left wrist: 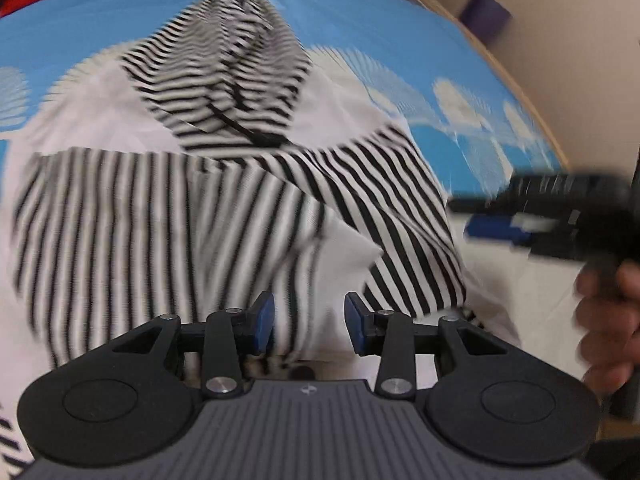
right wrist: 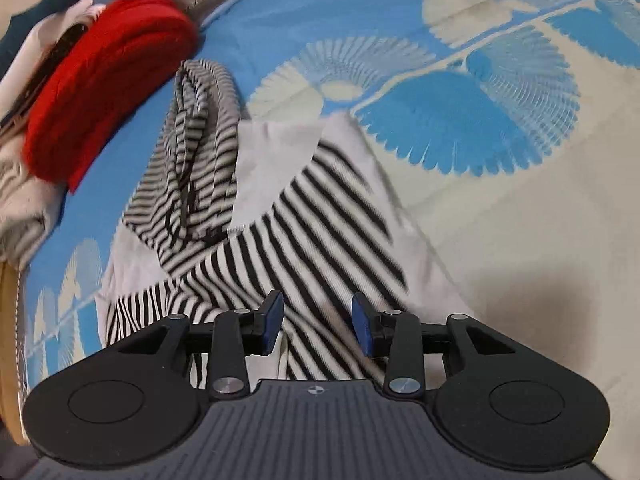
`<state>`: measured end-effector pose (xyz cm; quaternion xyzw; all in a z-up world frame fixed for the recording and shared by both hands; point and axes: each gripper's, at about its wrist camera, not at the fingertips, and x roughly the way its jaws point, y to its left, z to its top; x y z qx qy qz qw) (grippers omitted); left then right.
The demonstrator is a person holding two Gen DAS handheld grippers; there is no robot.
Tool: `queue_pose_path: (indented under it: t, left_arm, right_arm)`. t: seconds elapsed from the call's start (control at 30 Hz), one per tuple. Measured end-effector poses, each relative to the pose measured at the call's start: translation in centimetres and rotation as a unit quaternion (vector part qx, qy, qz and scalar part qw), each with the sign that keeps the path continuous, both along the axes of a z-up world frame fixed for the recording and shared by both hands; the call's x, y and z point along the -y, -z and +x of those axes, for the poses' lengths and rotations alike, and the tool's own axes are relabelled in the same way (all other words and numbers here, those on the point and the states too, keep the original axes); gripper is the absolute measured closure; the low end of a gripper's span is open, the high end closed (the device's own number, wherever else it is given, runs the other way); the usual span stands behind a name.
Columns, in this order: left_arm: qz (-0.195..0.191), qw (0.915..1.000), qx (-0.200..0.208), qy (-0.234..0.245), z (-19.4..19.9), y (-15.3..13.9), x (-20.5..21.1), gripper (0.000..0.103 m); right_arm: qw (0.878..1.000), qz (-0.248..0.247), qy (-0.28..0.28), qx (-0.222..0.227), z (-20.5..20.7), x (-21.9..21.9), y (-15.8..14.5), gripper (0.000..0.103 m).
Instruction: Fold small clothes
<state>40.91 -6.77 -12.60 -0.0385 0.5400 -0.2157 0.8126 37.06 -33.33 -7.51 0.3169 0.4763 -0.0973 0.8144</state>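
Hovering apart-jawed tools (left wrist: 309, 322) (right wrist: 318, 326) over striped garment (right wrist: 304, 240)

Striped garment (right wrist: 280, 240) on blue bedspread (right wrist: 360, 20)

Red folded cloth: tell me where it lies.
In the right wrist view, the red folded cloth sits upper left on the blue patterned bedspread, just beyond the striped garment's hood.

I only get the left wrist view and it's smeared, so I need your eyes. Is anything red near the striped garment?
Observer: Yes, a folded red cloth lies beyond the striped garment, at its hood end.
Operator: Is the right gripper holding fabric?
Observer: No, the right gripper hangs open over the stripes.
Operator: What's right of the garment?
Observer: Bare blue and cream bedcover, with a fan-leaf pattern.
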Motion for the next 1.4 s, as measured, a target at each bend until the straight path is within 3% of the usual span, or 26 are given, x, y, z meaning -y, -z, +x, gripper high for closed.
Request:
queue_pose_path:
  t: [0.03,0.1,0.17,0.2,0.23,0.3,0.4,0.47,0.53,0.6,0.67,0.7,0.8,0.9,1.27,1.33,1.4]
  left_arm:
    - [0.017,0.9998,-0.002,0.004,-0.1,0.7,0.7,0.042]
    - [0.057,0.9983,0.001,0.013,-0.2,1.9,1.9,0.042]
    - [0.094,0.9952,0.01,0.027,-0.5,2.9,2.7,0.057]
    - [0.105,0.9938,0.02,0.031,-0.6,3.0,2.8,0.08]
    - [0.106,0.9934,0.028,0.033,-0.7,2.7,2.6,0.093]
    - [0.095,0.9943,0.045,0.02,-0.7,1.2,1.6,0.094]
    - [0.077,0.9923,0.083,-0.05,-0.7,-2.8,-2.4,0.094]
    - [0.058,0.9872,0.074,-0.129,-0.3,-4.2,-6.7,0.092]
    - [0.068,0.9726,0.051,-0.217,-0.1,-4.3,-11.2,0.092]
    - [0.078,0.9547,0.03,-0.286,0.0,-4.1,-14.9,0.085]
    - [0.046,0.9403,0.016,-0.337,0.2,-4.1,-18.0,0.078]
    - [0.027,0.9385,0.011,-0.344,0.4,-3.9,-18.8,0.075]
    - [-0.026,0.9443,-0.024,-0.327,1.5,-2.5,-19.3,0.064]
    - [-0.055,0.9489,-0.064,-0.304,2.0,-0.4,-18.6,0.064]
    - [-0.006,0.9576,-0.083,-0.276,2.6,2.9,-17.2,0.064]
    - [0.0,0.9623,-0.079,-0.26,2.7,2.8,-16.7,0.073]
    - [0.023,0.9689,-0.058,-0.239,2.7,1.9,-16.0,0.1]
  right_arm:
    - [1.0,-0.003,0.005,0.004,-0.1,0.3,-0.2,0.063]
    - [1.0,-0.006,0.015,0.012,0.0,0.8,-0.6,0.063]
    - [1.0,-0.006,0.026,0.015,0.0,1.5,-1.0,0.063]
    - [0.999,-0.005,0.033,0.017,-0.1,1.8,-1.3,0.063]
    - [0.999,-0.005,0.037,0.019,-0.1,2.1,-1.5,0.063]
    - [0.999,-0.007,0.043,0.023,0.0,2.4,-1.9,0.063]
    - [0.999,-0.008,0.04,0.027,0.0,2.2,-2.2,0.063]
    - [0.999,0.0,0.035,0.023,0.0,1.8,-2.0,0.063]
    - [0.999,0.011,0.03,0.015,0.1,1.3,-1.5,0.063]
    - [0.999,0.018,0.028,0.008,0.2,0.7,-1.1,0.063]
    - [0.999,0.023,0.025,0.004,0.3,0.0,-0.8,0.063]
    - [0.999,0.022,0.023,0.002,0.3,-0.4,-0.7,0.063]
    - [1.0,0.018,0.016,-0.002,0.6,-1.4,-0.5,0.062]
    - [1.0,0.018,0.011,-0.005,0.9,-2.2,-0.2,0.062]
    - [1.0,0.021,0.005,-0.009,1.3,-3.0,0.1,0.062]
    - [1.0,0.022,0.006,-0.008,1.4,-2.9,0.1,0.062]
    - [1.0,0.022,0.007,-0.009,1.4,-2.7,0.1,0.062]
